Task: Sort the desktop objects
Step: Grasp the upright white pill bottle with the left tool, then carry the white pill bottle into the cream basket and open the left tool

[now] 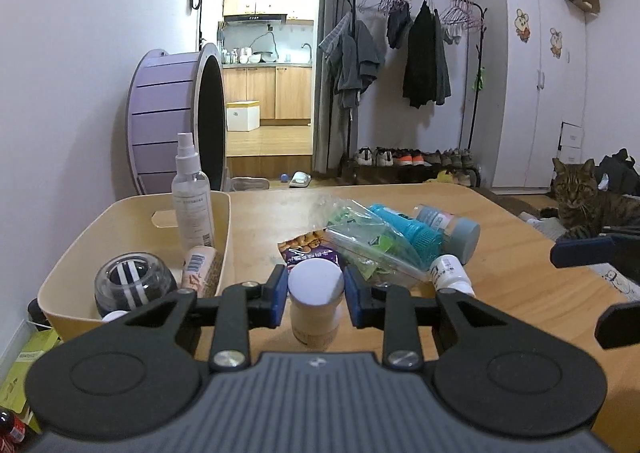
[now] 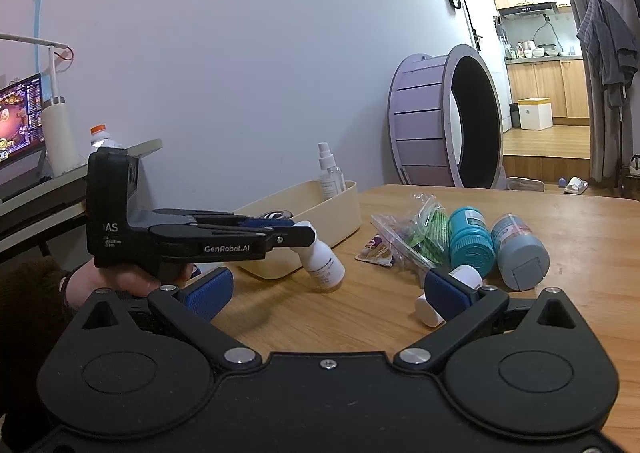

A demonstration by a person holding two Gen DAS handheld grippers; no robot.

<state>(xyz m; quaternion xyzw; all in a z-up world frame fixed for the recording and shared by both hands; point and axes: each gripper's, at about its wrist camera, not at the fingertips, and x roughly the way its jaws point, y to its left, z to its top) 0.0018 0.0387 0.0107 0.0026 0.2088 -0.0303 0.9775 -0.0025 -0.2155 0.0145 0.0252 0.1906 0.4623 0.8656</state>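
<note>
Gripping a small white-capped bottle [image 1: 316,303] by its neck, the left gripper [image 1: 316,295] held it tilted, its base on or just above the tabletop [image 2: 400,317] beside the cream bin [image 1: 120,229], probably bound for the bin, where a spray bottle [image 1: 192,193] and a ball [image 1: 134,285] already sat. The right gripper [image 2: 328,293] hovered with jaws wide apart and empty, near another small white bottle [image 2: 448,293], a teal jar [image 2: 470,241] and a grey jar [image 2: 520,253] lying loose. "GenRobot.AI" was printed on the left gripper's side; the jar labels were illegible.
</note>
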